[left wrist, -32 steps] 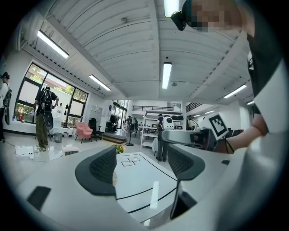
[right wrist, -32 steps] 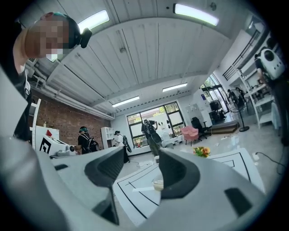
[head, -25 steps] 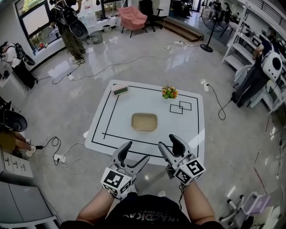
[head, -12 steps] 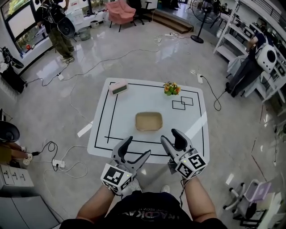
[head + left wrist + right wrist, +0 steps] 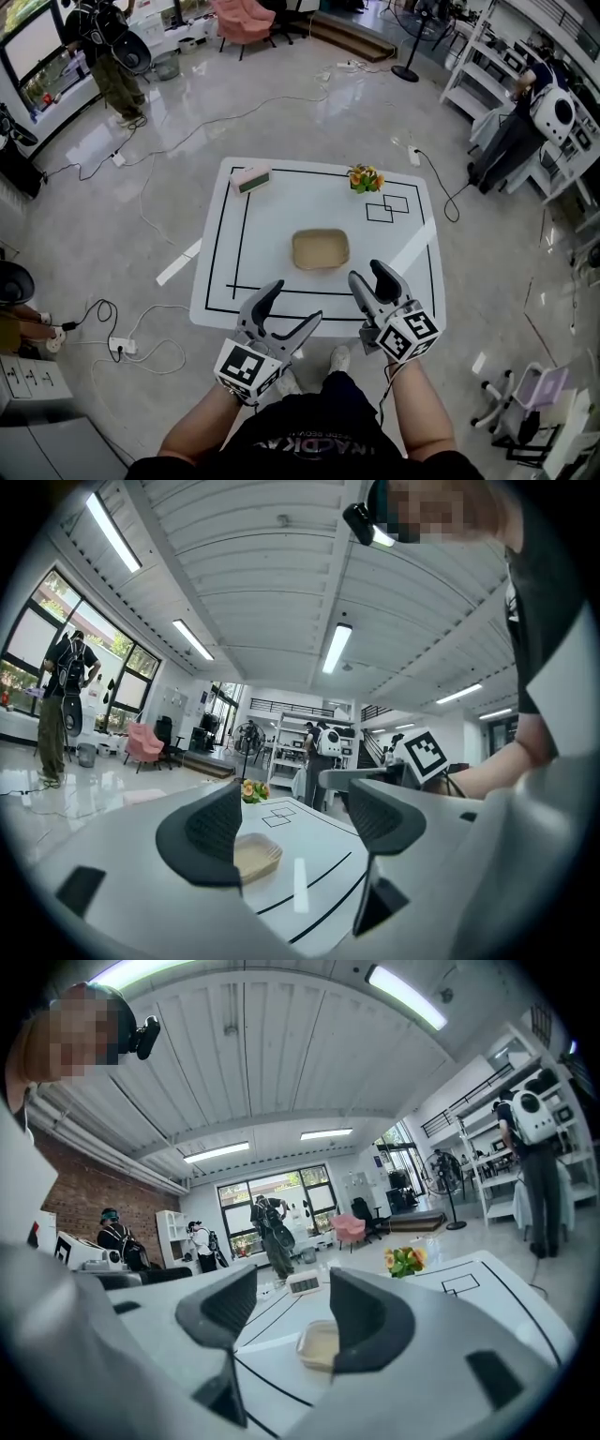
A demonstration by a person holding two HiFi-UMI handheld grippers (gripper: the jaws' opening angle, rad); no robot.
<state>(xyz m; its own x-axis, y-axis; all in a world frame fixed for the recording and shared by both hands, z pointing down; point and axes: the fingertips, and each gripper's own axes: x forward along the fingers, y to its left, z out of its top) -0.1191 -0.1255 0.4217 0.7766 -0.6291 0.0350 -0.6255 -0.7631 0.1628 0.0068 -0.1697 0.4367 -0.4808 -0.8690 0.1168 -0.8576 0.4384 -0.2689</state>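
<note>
Head view showed the left claw (image 5: 292,305) and right claw (image 5: 370,275) held side by side at the desk's (image 5: 281,216) near edge, both pointed at the tray (image 5: 321,249). Both gripper views showed the jaws apart with nothing between them. The pads were dark and ribbed. The tray lay flat mid-desk, inside the black lines. It was shallow, beige and round-cornered, and appeared empty. Flowers (image 5: 365,178) and a pink box (image 5: 250,178) stood at the far edge, well apart.

Bright, even illumination from ceiling strip lights (image 5: 336,649) and windows (image 5: 309,1190); the glossy floor (image 5: 281,122) shows glare. Fisheye curvature and dark vignetting mark the edges; nearest foreground is soft.
</note>
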